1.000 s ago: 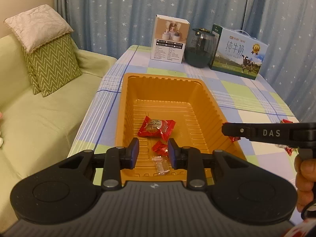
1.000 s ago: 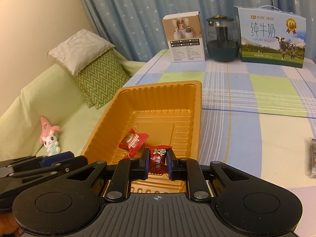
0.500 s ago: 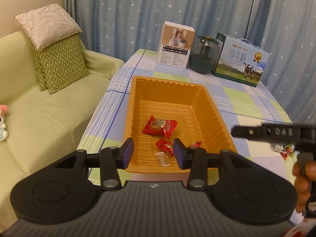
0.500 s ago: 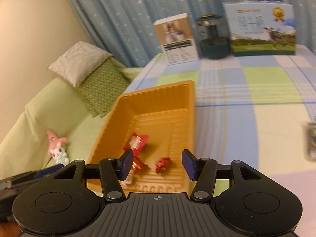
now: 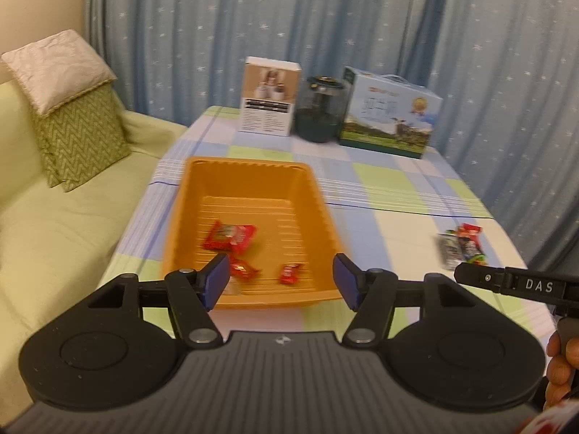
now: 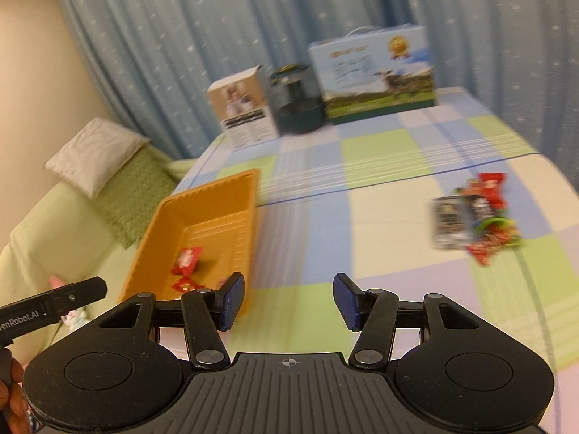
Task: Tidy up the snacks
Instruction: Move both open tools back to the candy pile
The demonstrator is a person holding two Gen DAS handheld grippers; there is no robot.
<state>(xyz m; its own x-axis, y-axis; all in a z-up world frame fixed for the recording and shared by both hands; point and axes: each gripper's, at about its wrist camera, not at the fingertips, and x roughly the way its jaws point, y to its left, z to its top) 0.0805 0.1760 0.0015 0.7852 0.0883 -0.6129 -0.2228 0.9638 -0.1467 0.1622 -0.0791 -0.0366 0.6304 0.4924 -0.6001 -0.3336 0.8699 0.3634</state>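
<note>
An orange tray [image 5: 249, 173] lies on the checked tablecloth and holds a big red packet [image 5: 231, 235] and two small red candies [image 5: 289, 274]. It also shows in the right wrist view [image 6: 202, 202]. A pile of loose snacks [image 6: 470, 217] lies on the table at the right; it shows in the left wrist view [image 5: 461, 249] too. My left gripper [image 5: 282, 284] is open and empty above the tray's near edge. My right gripper [image 6: 287, 300] is open and empty over the cloth, right of the tray.
A white box [image 5: 269, 96], a dark glass jar [image 5: 318, 108] and a milk carton box [image 5: 391, 115] stand along the table's far edge before the blue curtain. A green sofa [image 5: 54, 217] with cushions lies to the left.
My right gripper opened and dropped its red candy into the tray, then swung right toward the snack pile. My left gripper opened wider and drew back from the tray.
</note>
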